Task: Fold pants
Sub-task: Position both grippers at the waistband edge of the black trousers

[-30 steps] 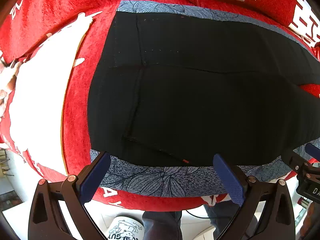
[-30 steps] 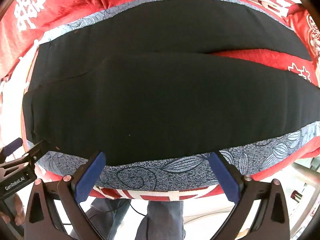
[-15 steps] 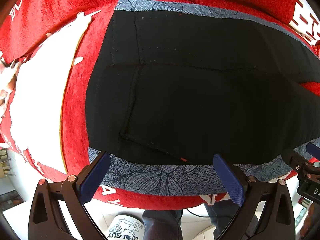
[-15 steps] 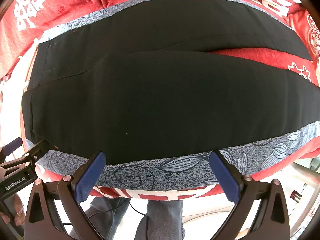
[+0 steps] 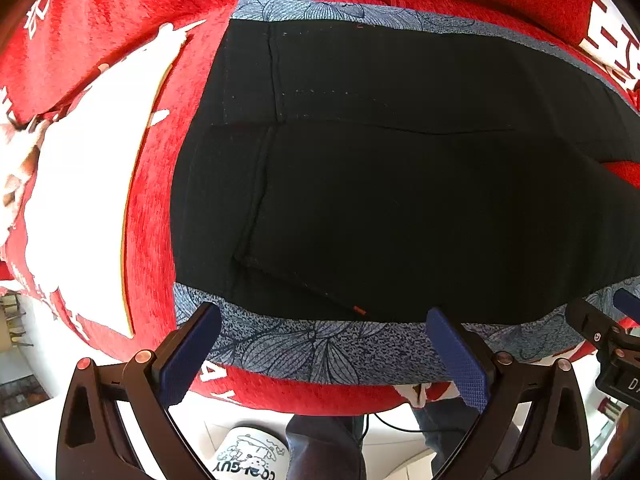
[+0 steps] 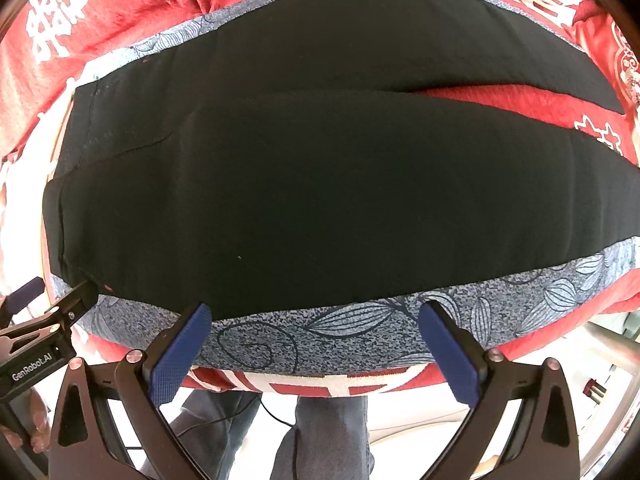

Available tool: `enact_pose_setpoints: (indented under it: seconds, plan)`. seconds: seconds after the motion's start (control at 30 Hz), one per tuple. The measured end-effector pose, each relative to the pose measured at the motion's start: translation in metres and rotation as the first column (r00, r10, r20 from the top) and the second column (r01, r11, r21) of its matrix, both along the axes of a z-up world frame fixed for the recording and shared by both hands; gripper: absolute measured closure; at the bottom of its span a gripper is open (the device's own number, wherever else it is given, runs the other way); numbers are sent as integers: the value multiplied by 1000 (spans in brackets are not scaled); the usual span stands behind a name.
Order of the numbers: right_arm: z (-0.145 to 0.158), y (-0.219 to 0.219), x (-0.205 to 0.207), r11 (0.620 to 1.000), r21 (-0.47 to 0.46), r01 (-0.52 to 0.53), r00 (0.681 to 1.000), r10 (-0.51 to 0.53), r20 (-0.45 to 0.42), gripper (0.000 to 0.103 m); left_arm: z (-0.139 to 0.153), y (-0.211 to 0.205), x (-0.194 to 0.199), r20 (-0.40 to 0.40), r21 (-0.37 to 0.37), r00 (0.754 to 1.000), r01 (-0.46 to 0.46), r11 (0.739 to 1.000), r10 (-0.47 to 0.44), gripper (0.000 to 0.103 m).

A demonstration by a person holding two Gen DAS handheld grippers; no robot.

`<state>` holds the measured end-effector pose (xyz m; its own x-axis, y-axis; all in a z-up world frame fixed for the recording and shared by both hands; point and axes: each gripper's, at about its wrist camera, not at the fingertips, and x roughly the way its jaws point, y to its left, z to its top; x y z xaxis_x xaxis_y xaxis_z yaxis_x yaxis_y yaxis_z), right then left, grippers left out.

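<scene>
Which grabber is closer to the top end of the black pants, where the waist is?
Left. The left gripper hovers open at the near edge by the waist end of the pants; the right gripper hovers open farther along the legs.

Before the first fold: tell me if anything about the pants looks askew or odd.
Nothing looks damaged. The black pants lie flat on the red blanket, but the two legs splay apart toward the cuffs, leaving a red wedge between them. Both the left gripper and right gripper are open, holding nothing.
</scene>
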<state>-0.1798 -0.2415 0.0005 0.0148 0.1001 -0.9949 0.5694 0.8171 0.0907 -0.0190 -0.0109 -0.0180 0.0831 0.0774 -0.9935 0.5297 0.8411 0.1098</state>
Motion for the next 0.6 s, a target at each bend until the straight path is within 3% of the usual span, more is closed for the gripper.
enact_pose_setpoints:
  seconds: [0.6]
  plan:
    - [4, -9, -8, 998, 31, -46, 999, 46, 9, 0, 14, -14, -39, 20, 33, 998, -61, 998, 60, 0]
